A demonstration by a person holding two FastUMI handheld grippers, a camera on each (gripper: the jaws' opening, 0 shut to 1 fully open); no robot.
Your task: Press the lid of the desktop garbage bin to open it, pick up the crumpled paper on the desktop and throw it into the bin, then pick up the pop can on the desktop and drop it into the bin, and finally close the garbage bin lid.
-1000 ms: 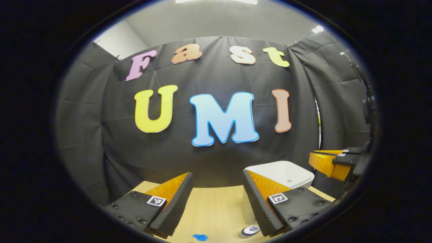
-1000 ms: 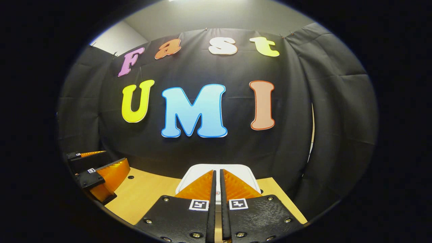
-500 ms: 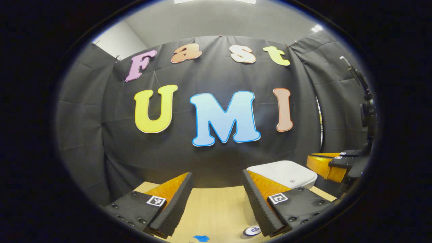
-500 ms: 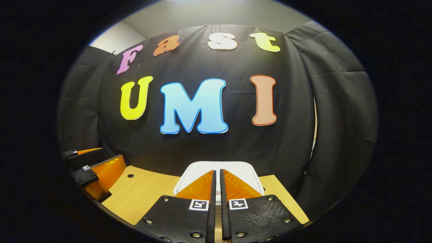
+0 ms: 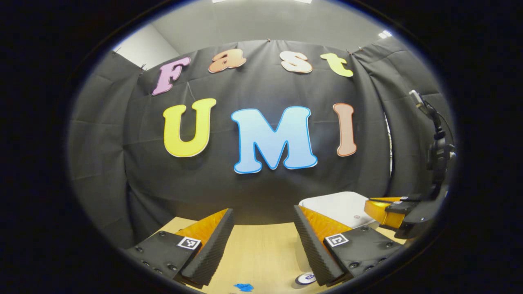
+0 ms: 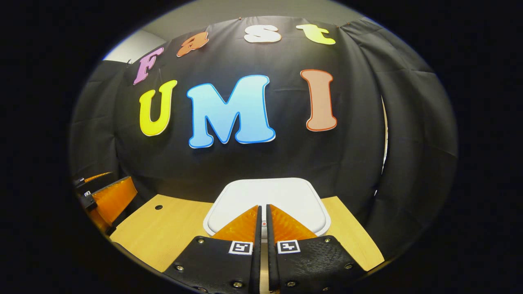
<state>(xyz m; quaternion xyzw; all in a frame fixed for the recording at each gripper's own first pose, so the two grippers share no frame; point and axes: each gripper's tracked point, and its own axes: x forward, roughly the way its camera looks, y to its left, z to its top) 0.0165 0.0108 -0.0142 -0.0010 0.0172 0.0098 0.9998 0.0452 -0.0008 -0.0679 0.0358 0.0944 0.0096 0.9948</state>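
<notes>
On one desk (image 6: 171,232) sits one white bin (image 6: 267,196), lid down, at 12 o'clock from the right tongs (image 6: 261,209), pressed together. Left tongs (image 5: 263,213) spread; one can (image 5: 305,279) at 5 o'clock, one blue paper ball (image 5: 244,287) at 6.

Setting: a recording booth of the lab or studio type, not a lived-in room. Black cloth (image 5: 261,192) hangs in creased panels, pinned along its top edge, and encloses the far side of a light wooden desk (image 6: 171,232). Above the cloth, a plain pale wall (image 5: 139,43) and a ceiling light (image 5: 384,34) are visible.
</notes>
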